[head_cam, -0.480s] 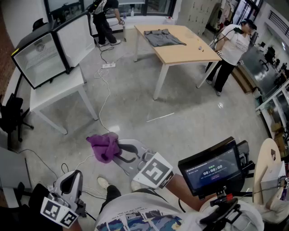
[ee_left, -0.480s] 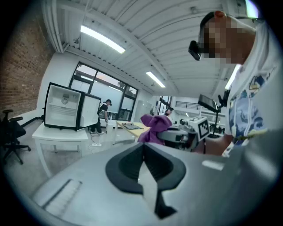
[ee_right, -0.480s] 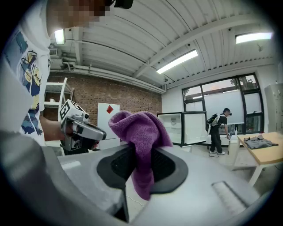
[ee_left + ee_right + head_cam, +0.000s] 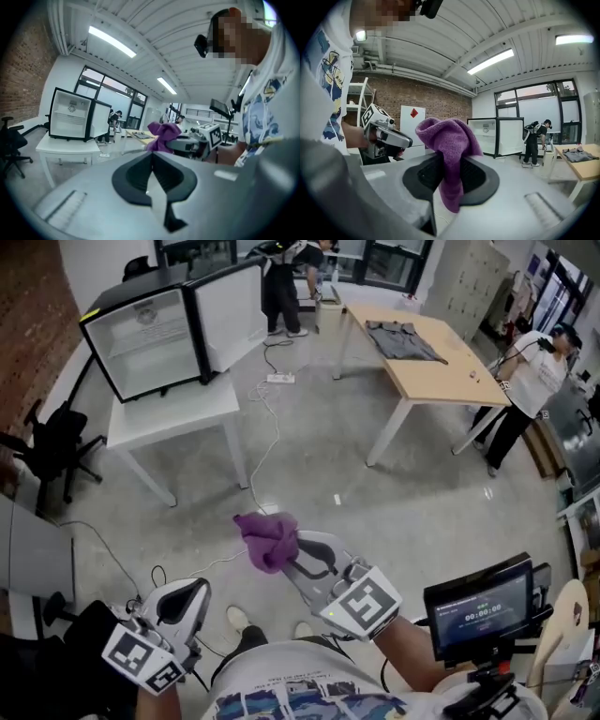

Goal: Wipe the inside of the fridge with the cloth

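R gripper [image 4: 289, 554] jaws clamped on purple cloth [image 4: 267, 538], which is bunched and droops past the tips. L gripper [image 4: 190, 589] jaws together, nothing in them. Fridge [image 4: 155, 338], door open, on white table [image 4: 178, 413], well ahead and left of cloth; R tips nearer. Vs 0.5 s ago: fridge more central in head view, cloth higher.

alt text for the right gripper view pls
The right gripper holds a purple cloth clamped between its jaws, the cloth bunching up above them. Beyond it a small fridge stands with its door open, a brick wall to its left and a person near a wooden table to its right.
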Tool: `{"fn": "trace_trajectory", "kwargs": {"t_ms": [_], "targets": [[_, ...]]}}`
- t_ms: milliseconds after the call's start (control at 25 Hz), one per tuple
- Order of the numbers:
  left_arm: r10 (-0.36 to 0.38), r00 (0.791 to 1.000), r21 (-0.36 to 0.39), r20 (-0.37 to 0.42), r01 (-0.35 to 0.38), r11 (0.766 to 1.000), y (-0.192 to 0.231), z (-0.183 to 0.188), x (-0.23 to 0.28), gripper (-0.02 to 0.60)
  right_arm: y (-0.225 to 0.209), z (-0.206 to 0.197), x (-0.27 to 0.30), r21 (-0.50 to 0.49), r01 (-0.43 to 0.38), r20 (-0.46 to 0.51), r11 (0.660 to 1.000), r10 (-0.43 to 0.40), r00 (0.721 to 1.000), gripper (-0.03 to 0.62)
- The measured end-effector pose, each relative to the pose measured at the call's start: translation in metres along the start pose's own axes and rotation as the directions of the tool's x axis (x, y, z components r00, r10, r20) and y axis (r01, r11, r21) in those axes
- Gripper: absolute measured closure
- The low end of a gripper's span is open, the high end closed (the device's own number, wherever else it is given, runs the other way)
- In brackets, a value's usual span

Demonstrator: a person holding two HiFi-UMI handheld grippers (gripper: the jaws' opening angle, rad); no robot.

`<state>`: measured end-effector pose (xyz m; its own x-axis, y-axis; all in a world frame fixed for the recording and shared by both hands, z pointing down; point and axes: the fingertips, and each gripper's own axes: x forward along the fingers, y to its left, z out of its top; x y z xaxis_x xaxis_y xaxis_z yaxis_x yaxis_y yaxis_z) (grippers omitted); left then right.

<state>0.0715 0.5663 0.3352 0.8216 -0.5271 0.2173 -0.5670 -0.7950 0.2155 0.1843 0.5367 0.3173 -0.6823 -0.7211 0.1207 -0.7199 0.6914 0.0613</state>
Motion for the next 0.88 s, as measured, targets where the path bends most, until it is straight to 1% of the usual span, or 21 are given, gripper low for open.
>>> {"fn": "trace_trajectory", "kwargs": {"t_ms": [120, 240, 320, 400, 480, 600, 760, 880], "targets": [[-0.016, 1.000, 0.010, 0.010, 0.016, 1.000, 0.020, 0.009, -0.004, 0.577, -0.002, 0.005, 0.019, 0.025, 0.034, -0.004, 0.999, -0.034, 0.999, 0.514], [-0.006, 1.000, 0.019, 0.026, 0.006, 1.000, 0.051, 0.020, -0.017, 0.577, -0.003, 0.011, 0.051, 0.042, 0.052, -0.002, 0.998, -0.052, 0.999, 0.514], [0.001, 0.999, 0.013, 0.032, -0.002, 1.000, 0.072, 0.024, -0.028, 0.577, -0.002, 0.015, 0.070, 0.050, 0.066, -0.008, 0.997, -0.066, 0.998, 0.514], [0.008, 0.999, 0.006, 0.033, -0.009, 1.000, 0.091, 0.026, -0.037, 0.577, 0.000, 0.018, 0.089, 0.058, 0.076, -0.013, 0.995, -0.075, 0.997, 0.514], [0.009, 0.999, 0.014, 0.030, -0.009, 1.000, 0.107, 0.027, -0.044, 0.577, 0.001, 0.018, 0.105, 0.064, 0.087, -0.016, 0.994, -0.087, 0.996, 0.514], [0.016, 1.000, 0.024, 0.023, -0.016, 1.000, 0.129, 0.025, -0.051, 0.577, 0.002, 0.013, 0.125, 0.065, 0.107, -0.045, 0.992, -0.104, 0.994, 0.514], [0.031, 0.999, 0.007, 0.040, -0.031, 0.999, 0.154, 0.030, -0.053, 0.577, 0.004, 0.020, 0.154, 0.065, 0.092, -0.056, 0.994, -0.088, 0.994, 0.514], [0.037, 0.998, 0.004, 0.052, -0.037, 0.999, 0.175, 0.038, -0.049, 0.577, -0.005, 0.018, 0.175, 0.056, 0.078, -0.059, 0.995, -0.075, 0.995, 0.514]]}}
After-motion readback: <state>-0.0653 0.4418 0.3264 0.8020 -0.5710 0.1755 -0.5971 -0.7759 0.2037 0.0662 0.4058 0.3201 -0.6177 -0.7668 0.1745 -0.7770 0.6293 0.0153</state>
